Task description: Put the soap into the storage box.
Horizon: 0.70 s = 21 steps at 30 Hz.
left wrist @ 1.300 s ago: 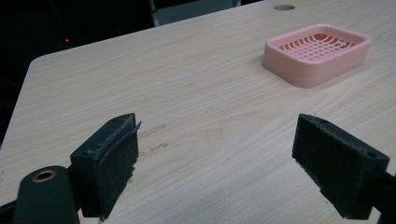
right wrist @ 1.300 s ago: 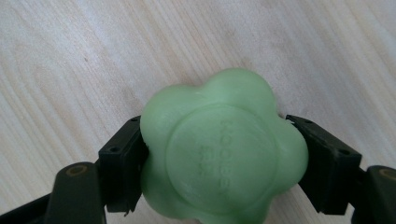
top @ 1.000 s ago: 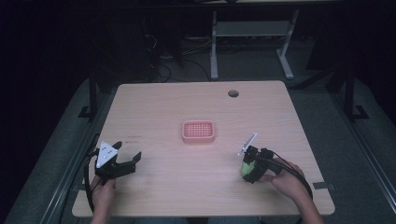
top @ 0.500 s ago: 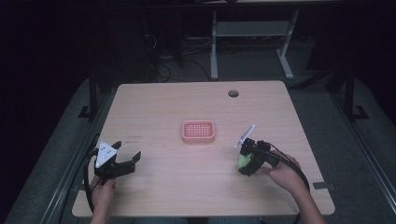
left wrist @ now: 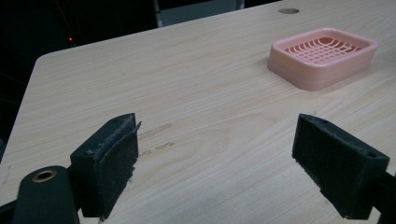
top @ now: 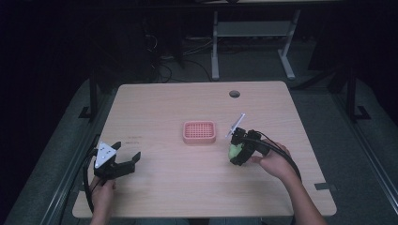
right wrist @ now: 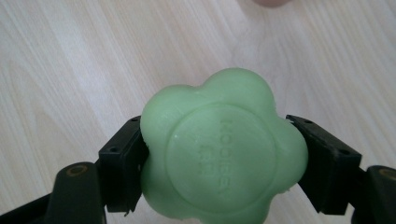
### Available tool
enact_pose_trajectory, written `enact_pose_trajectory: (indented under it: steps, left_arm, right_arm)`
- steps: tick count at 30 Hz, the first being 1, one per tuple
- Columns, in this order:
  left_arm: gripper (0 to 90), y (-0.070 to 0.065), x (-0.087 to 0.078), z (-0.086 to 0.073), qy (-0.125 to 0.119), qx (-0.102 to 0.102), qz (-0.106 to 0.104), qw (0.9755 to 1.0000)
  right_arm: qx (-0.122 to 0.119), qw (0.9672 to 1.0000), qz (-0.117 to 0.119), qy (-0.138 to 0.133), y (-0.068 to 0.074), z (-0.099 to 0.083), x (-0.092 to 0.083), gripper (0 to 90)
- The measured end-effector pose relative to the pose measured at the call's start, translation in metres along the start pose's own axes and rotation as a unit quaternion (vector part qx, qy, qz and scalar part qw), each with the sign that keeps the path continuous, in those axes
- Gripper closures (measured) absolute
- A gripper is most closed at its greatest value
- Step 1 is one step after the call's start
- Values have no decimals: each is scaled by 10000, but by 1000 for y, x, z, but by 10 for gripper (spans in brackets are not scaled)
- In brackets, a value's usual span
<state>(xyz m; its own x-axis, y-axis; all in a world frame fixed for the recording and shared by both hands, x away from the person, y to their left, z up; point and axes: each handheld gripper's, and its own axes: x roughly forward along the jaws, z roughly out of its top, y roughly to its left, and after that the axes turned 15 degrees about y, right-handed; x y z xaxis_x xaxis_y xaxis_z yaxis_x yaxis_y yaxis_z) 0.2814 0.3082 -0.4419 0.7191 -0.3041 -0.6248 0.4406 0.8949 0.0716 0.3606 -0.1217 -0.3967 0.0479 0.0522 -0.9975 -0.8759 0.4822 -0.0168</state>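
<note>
Right gripper [right wrist: 219, 163] | pinching green soap [right wrist: 219, 149] between jaws | above table [right wrist: 70, 60]

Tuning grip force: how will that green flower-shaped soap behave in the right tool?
The green soap looks rigid; the right tool shows no denting where its jaws press. Its glossy, rounded lobes give little flat contact, so it may slip or twist. Probably dense for its size, and likely to scuff rather than break.

The table [top: 187, 187] is showing a pale wood-grain top, smooth and matt. The soap [right wrist: 222, 149] is looking waxy and smooth, with a soft shine and raised letters. The soap dish [left wrist: 322, 56] is looking like smooth matt pink plastic. The gripper pads [left wrist: 112, 163] are appearing black, rough and foam-like.
</note>
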Motion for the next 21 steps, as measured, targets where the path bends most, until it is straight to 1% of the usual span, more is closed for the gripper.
enact_pose_trajectory:
  steps: [9,11,14,17,19,21]
  left_arm:
    - [142,1,0,-1,-35,-45,-11,10000]
    - [142,2,0,-1,-18,-58,-6,10000]
    - [142,2,0,-1,-22,-70,-17,10000]
    - [142,2,1,-1,-22,-48,-9,10000]
    - [142,1,1,-1,-3,-63,-20,10000]
    - [142,0,1,-1,2,-60,-28,10000]
  right_arm:
    - [-47,10000,-12,-48,-7,16,-7,256]
    - [-67,9999,21,-73,-9,21,-9,256]
    - [-87,9999,43,-142,-12,27,-10,256]
    - [-98,9998,55,-157,-12,30,-9,256]
    - [-126,9998,29,-142,-14,36,-9,256]
    - [-119,9997,98,-177,-16,39,-9,255]
